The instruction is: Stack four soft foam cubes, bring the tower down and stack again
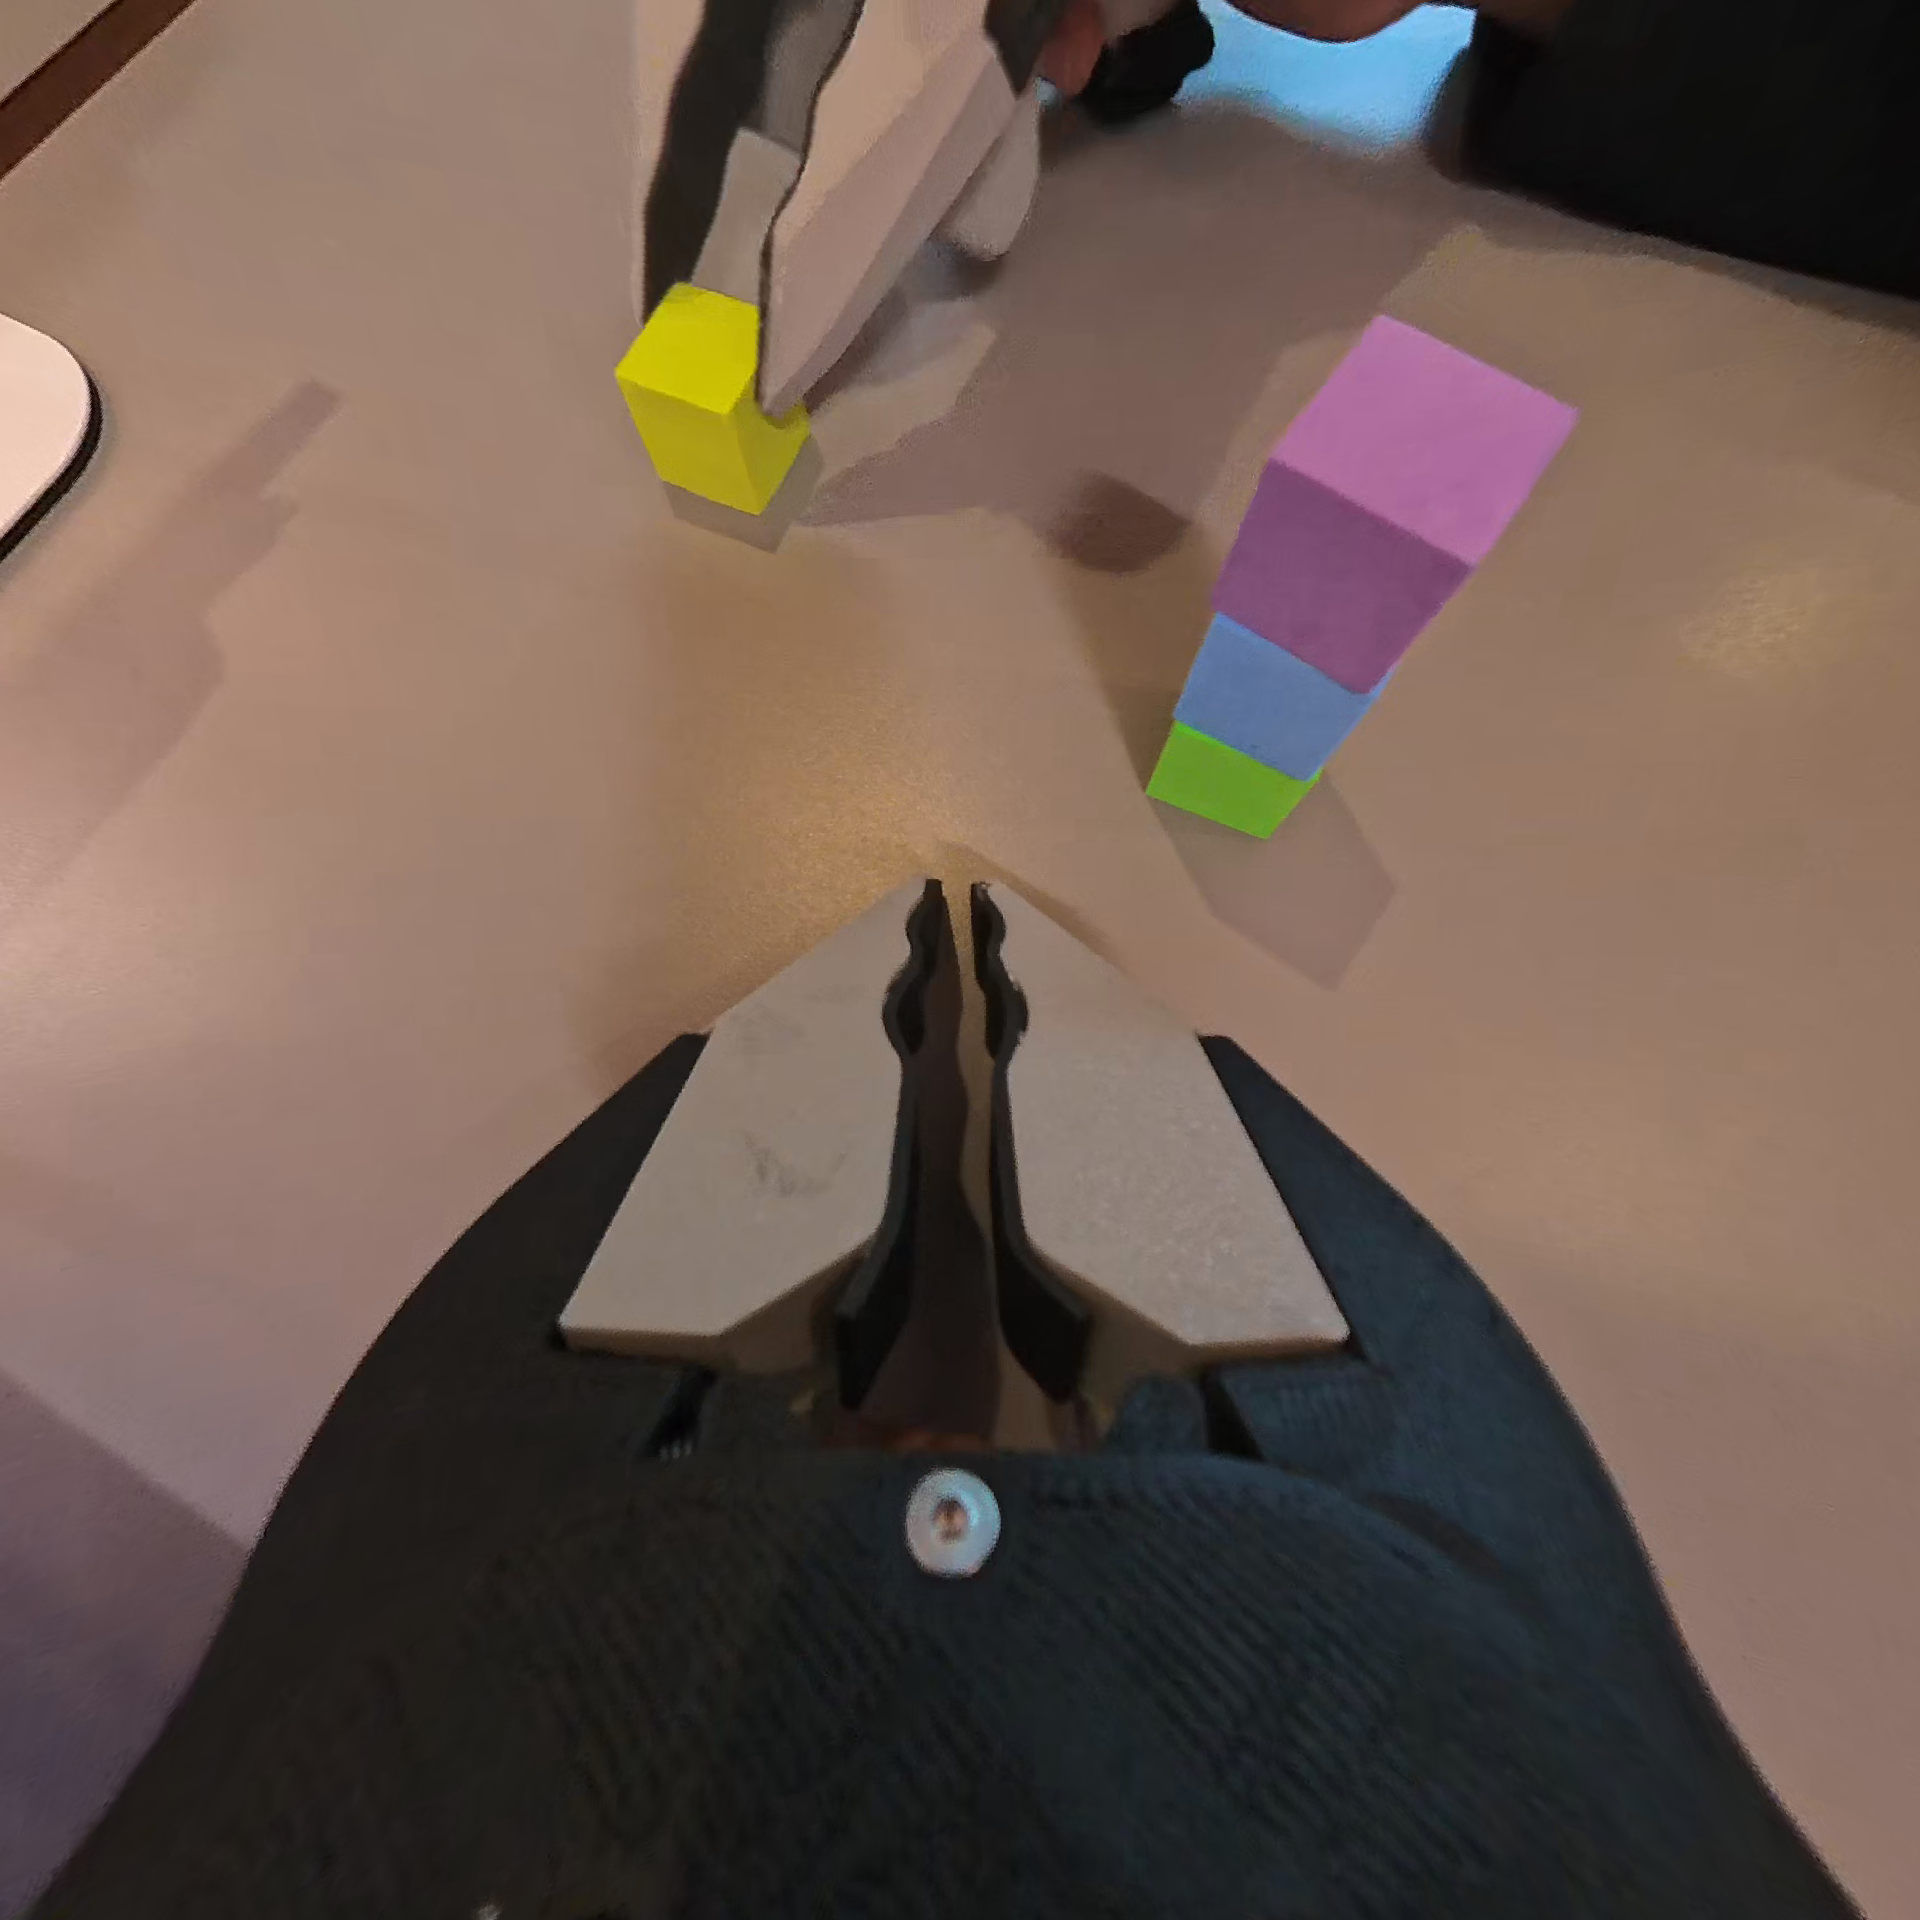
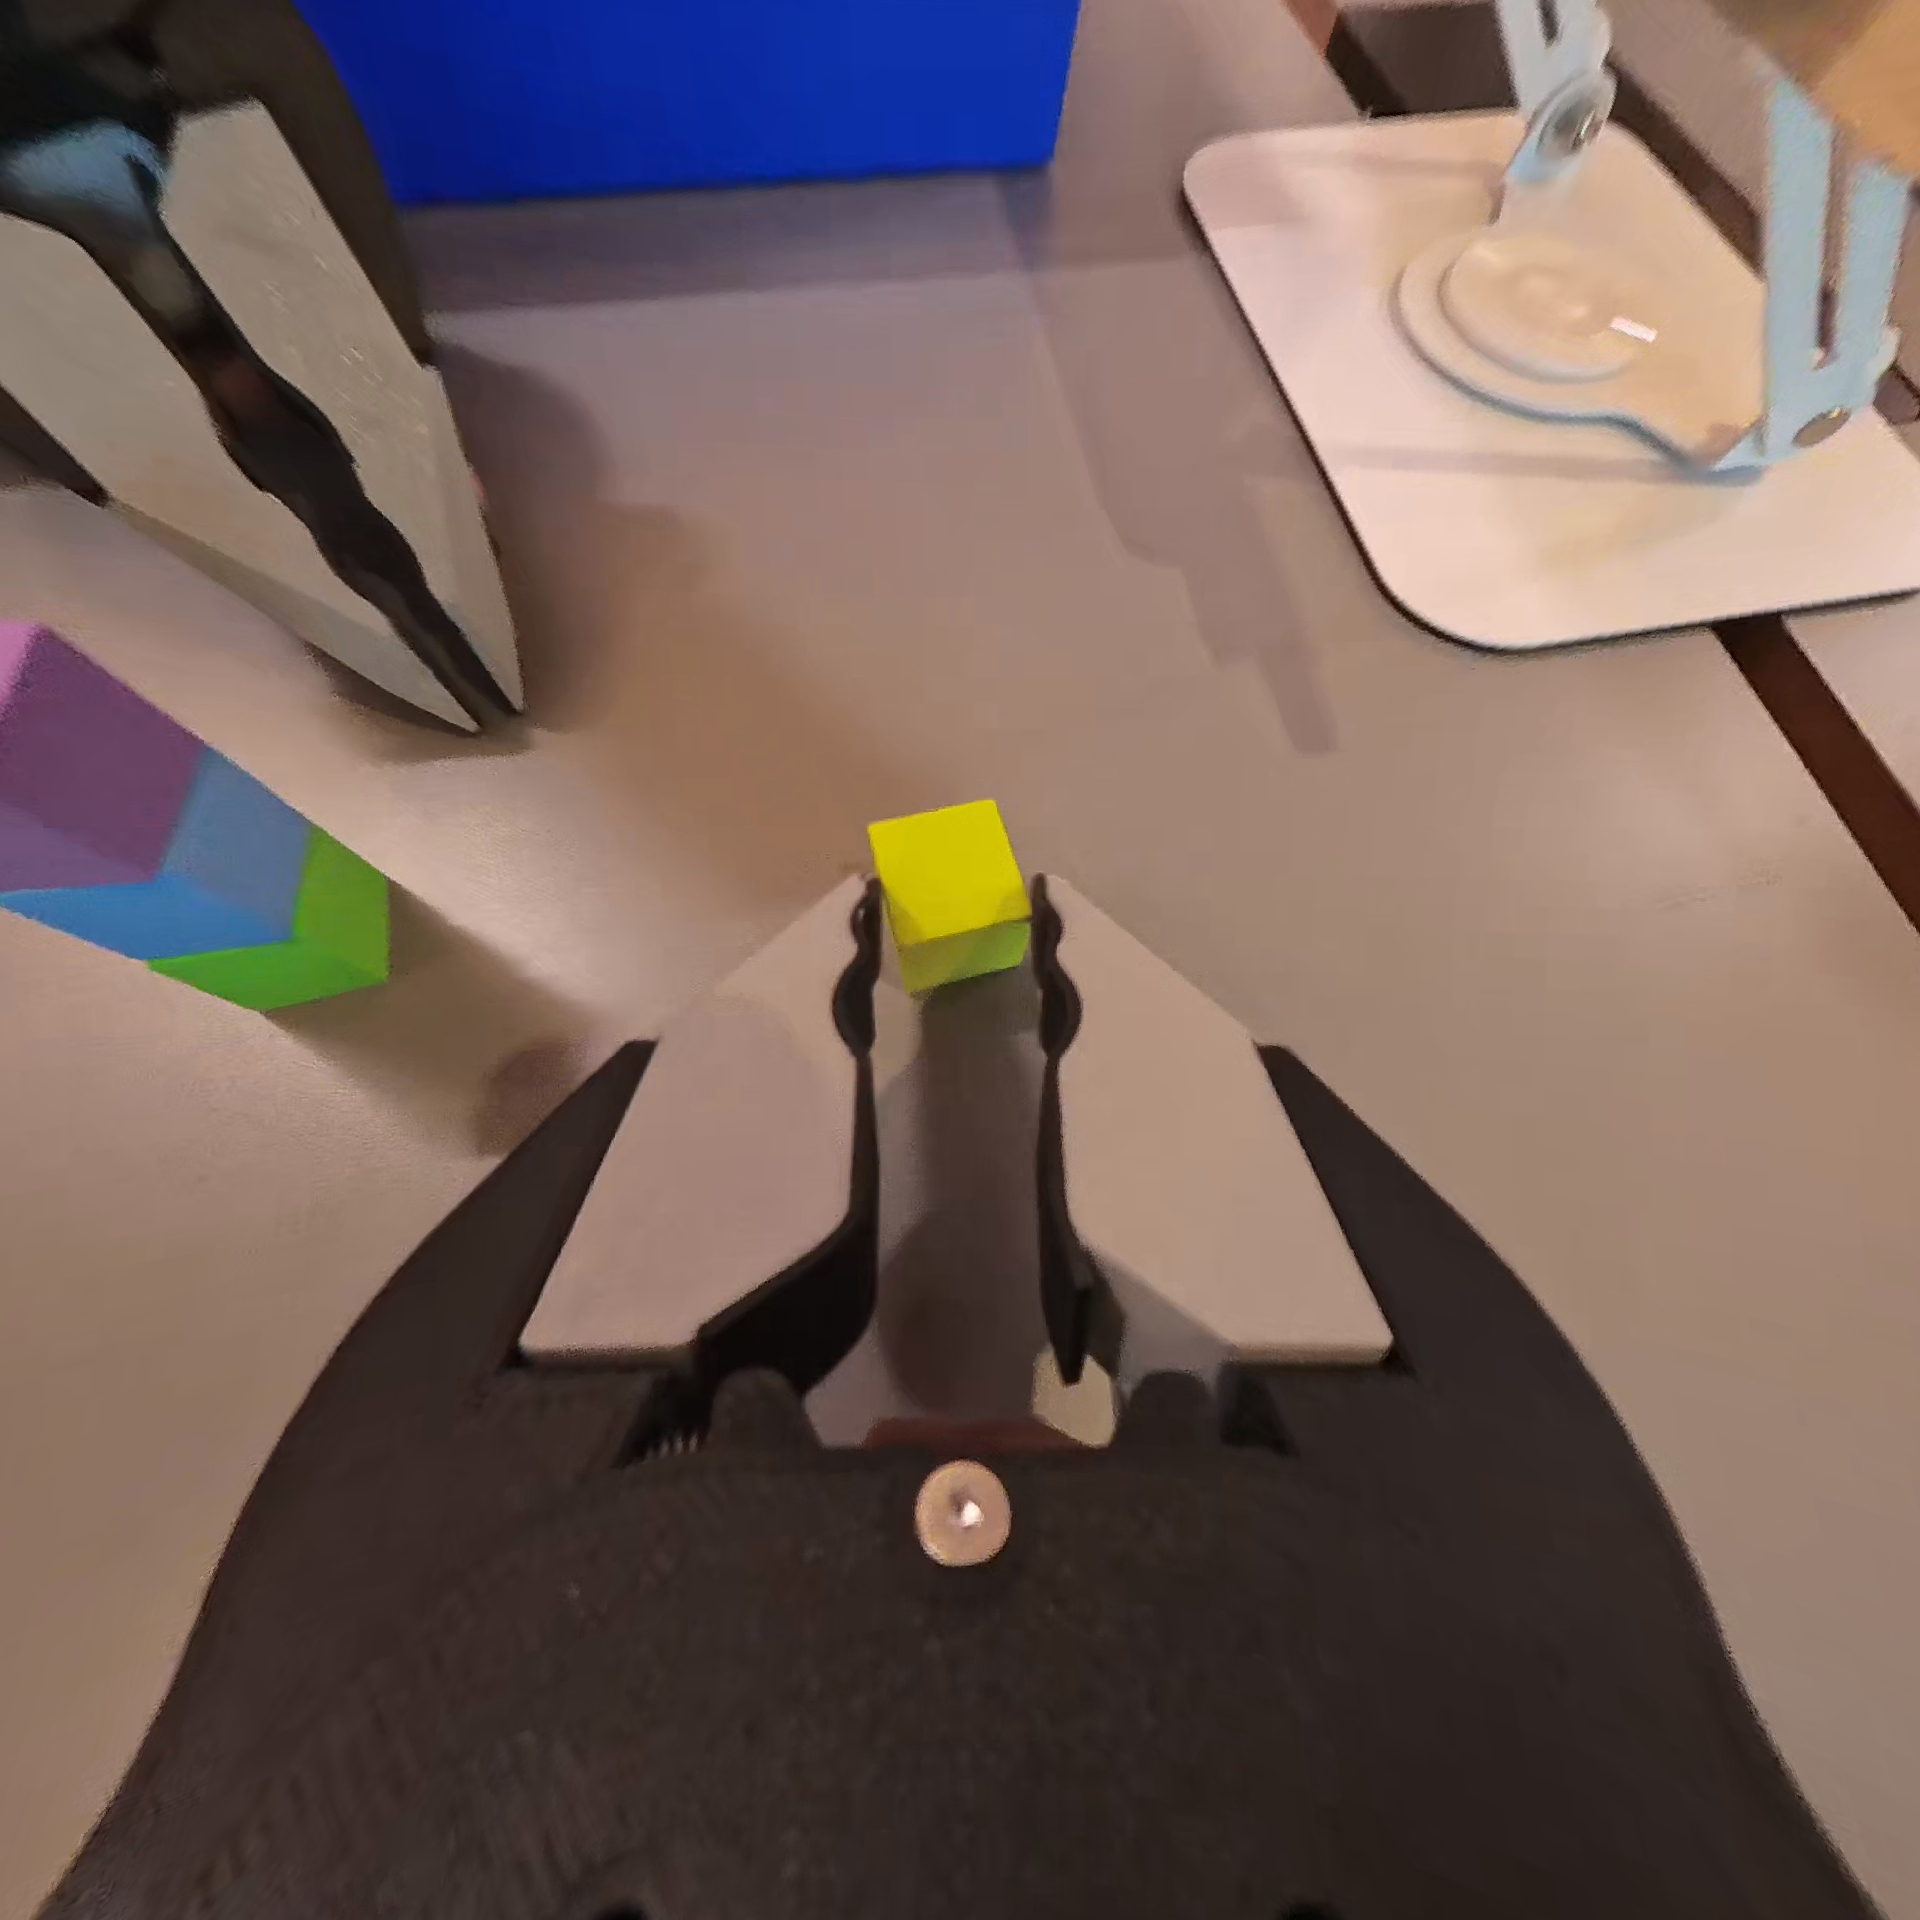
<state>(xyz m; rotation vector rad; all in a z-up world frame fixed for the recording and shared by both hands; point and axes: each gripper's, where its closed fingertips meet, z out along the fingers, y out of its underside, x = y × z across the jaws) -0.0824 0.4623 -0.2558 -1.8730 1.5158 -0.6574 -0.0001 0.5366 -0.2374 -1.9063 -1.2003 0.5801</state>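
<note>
A yellow foam cube (image 2: 951,894) sits between the fingertips of my right gripper (image 2: 956,904), which is shut on it, low over the beige table (image 2: 1143,831). In the left wrist view the right gripper (image 1: 748,348) comes down from above onto the yellow cube (image 1: 707,400). A tower of three cubes stands to the side: purple (image 1: 1392,488) on blue (image 1: 1268,696) on green (image 1: 1226,779). It shows at the left edge of the right wrist view (image 2: 208,862). My left gripper (image 1: 956,894) is shut and empty, between the yellow cube and the tower, and also shows in the right wrist view (image 2: 488,717).
A white base plate (image 2: 1558,416) with a light blue stand is at the back right, by a dark gap at the table's edge (image 2: 1818,727). A blue box (image 2: 686,94) stands at the far side. A dark spot (image 1: 1117,520) marks the table near the tower. Across from one pair of fingers to the other is roughly 12 centimetres.
</note>
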